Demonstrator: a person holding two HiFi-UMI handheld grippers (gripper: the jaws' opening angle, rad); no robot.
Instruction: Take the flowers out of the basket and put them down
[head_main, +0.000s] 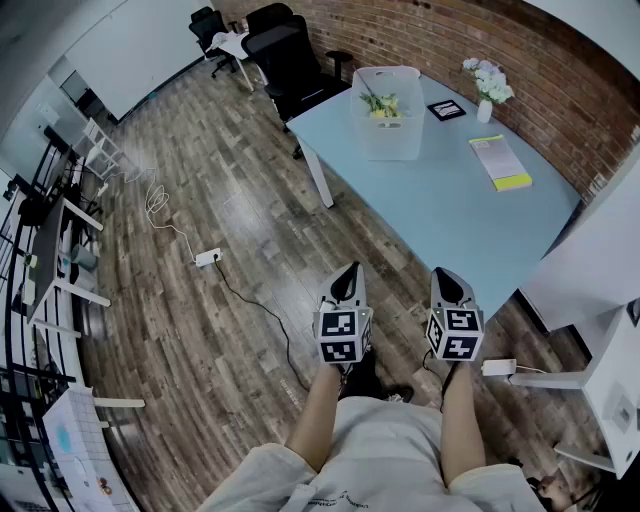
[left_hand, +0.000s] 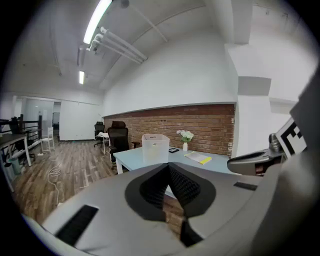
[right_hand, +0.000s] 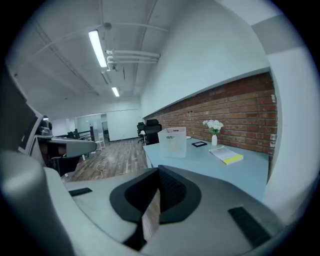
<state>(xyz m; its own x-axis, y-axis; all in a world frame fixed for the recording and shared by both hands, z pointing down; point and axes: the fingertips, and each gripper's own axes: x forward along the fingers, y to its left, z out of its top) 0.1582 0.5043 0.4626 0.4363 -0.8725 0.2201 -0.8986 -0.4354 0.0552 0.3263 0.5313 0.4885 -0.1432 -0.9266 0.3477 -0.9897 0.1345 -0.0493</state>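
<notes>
A translucent white basket (head_main: 388, 135) stands on the far part of the light blue table (head_main: 440, 220), with yellow and green flowers (head_main: 381, 104) inside it. Both grippers hover over the floor, short of the table's near edge and well away from the basket. My left gripper (head_main: 347, 285) is shut with nothing between its jaws, and so is my right gripper (head_main: 447, 285). The left gripper view shows its closed jaws (left_hand: 167, 167) pointing toward the basket (left_hand: 155, 148). The right gripper (right_hand: 159, 172) likewise faces the basket (right_hand: 173, 142).
On the table are a white vase of pale flowers (head_main: 487, 90), a yellow-edged book (head_main: 500, 162) and a small black frame (head_main: 446, 110). Black office chairs (head_main: 285, 55) stand behind the table. A cable and power strip (head_main: 207, 258) lie on the wooden floor to the left.
</notes>
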